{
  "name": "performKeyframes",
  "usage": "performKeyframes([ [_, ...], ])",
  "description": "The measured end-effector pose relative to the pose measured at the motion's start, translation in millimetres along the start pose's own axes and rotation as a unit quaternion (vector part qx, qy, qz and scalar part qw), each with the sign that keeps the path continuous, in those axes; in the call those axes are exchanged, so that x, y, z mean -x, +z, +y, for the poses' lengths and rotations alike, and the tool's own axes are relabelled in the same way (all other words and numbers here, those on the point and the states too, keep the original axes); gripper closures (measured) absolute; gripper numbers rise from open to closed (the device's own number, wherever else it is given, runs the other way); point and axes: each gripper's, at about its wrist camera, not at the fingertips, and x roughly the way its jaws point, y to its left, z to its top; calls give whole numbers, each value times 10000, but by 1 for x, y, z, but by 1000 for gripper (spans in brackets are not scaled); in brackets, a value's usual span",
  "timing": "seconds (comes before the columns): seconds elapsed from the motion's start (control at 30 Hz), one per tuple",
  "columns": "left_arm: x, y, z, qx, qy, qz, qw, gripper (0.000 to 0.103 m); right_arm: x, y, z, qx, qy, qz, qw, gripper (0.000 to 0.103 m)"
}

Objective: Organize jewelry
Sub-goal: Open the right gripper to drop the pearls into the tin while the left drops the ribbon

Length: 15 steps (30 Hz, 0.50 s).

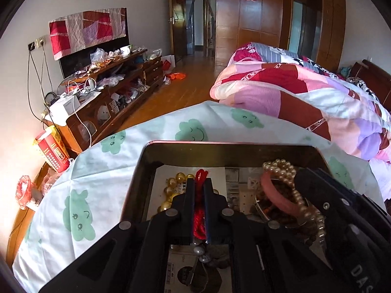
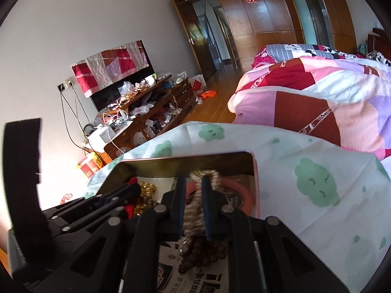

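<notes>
**Both grippers clamped on jewellery over the tin**

The left gripper [image 1: 200, 185] is seen with its jaws nearly closed, a red braided cord [image 1: 199, 210] pinched between them. The right gripper [image 2: 194, 183] is likewise almost closed, a pearl-coloured bead strand [image 2: 195, 207] being gripped, with one dark brown wooden bead string [image 2: 202, 254] hanging beneath. Both are held above a single rectangular metal tin [image 1: 146, 171] lined with printed paper, set on a white cloth with green cloud faces [image 1: 80, 195]. Inside, one amber bead bracelet [image 1: 171, 188] is seen at the left and one pink bangle [image 1: 273, 193] at the right.
</notes>
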Motion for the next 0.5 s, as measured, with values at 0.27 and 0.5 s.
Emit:
performKeyframes([
  [0.27,24,-1,-9,-72,434,-93,9990,23,40,7,-14,-523,263,-630,9963,21],
  [0.5,46,-21,-9,10,566,-80,9984,23,78,-7,-7,-271,-579,-957,9934,20],
])
